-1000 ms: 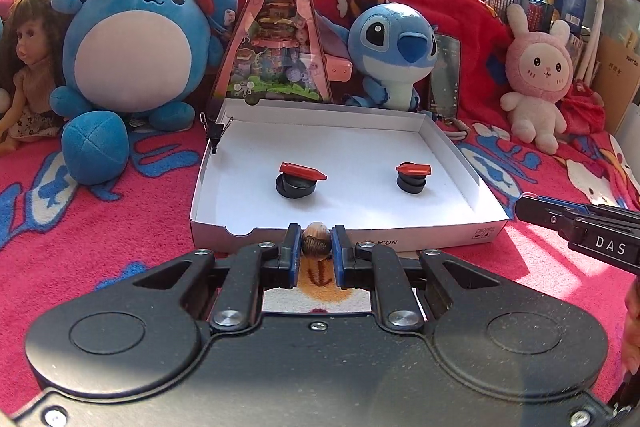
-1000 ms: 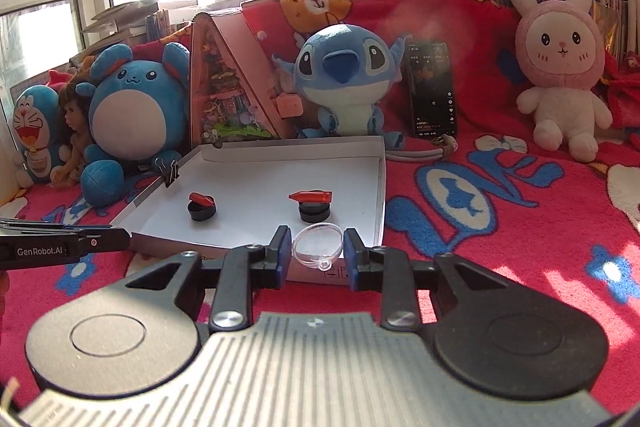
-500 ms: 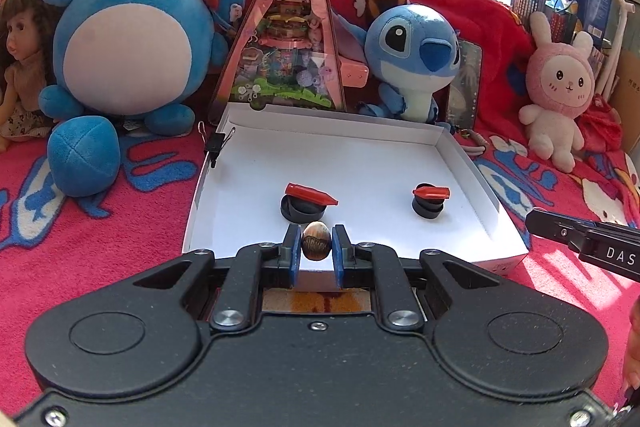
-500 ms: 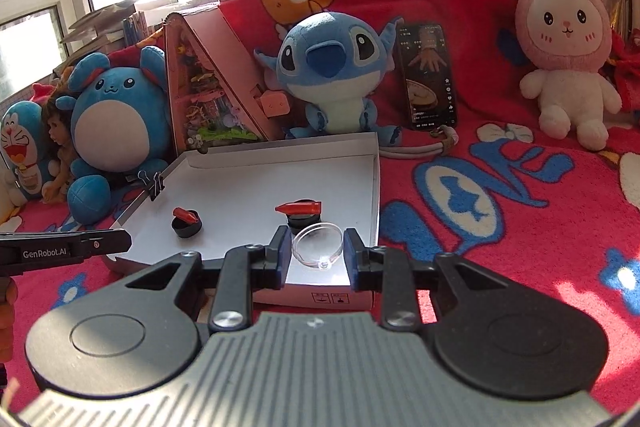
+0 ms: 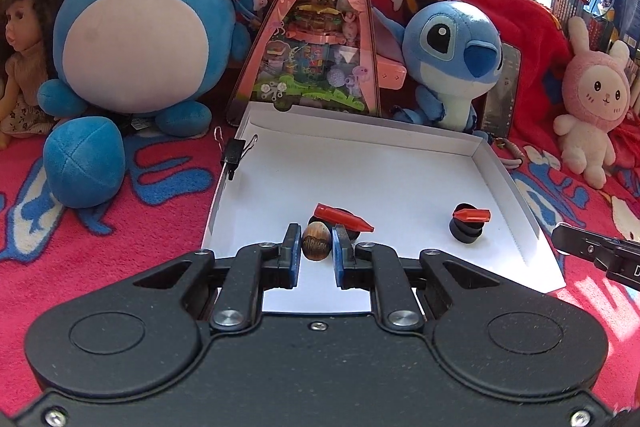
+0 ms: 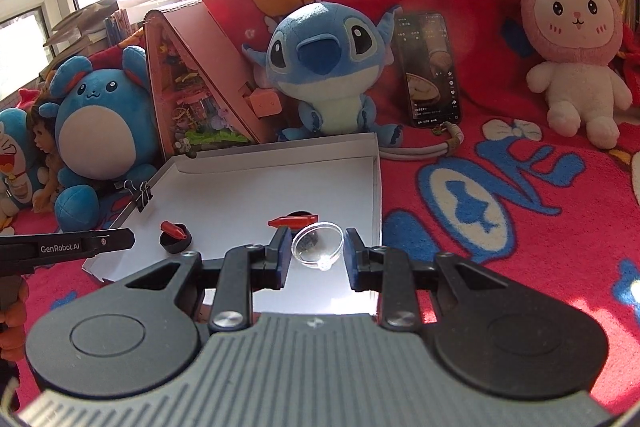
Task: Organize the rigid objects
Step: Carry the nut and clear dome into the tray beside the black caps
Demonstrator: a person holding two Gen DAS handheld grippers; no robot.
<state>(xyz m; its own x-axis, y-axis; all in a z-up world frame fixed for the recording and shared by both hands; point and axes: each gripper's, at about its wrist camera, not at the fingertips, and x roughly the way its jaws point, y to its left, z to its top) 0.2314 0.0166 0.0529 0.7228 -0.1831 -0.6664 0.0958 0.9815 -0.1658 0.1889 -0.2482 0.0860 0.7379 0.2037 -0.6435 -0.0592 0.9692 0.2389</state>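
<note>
Over the white box lid (image 5: 400,163), a brown nut-like bead (image 5: 316,241) is clamped by the left gripper (image 5: 316,247); its nature is unclear. A clear ring (image 6: 318,247) is pinched by the right gripper (image 6: 316,253). "GenRobot.AI" is read on the left gripper's side. A red printed blanket (image 6: 500,195) lies beneath.

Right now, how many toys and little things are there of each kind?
Plush toys: 4 (round blue mouse, blue alien, pink bunny, blue cat)
Dolls: 1
Black knobs with red pointers: 2
Brown nuts: 1
Clear round lids: 1
Total: 9
</note>
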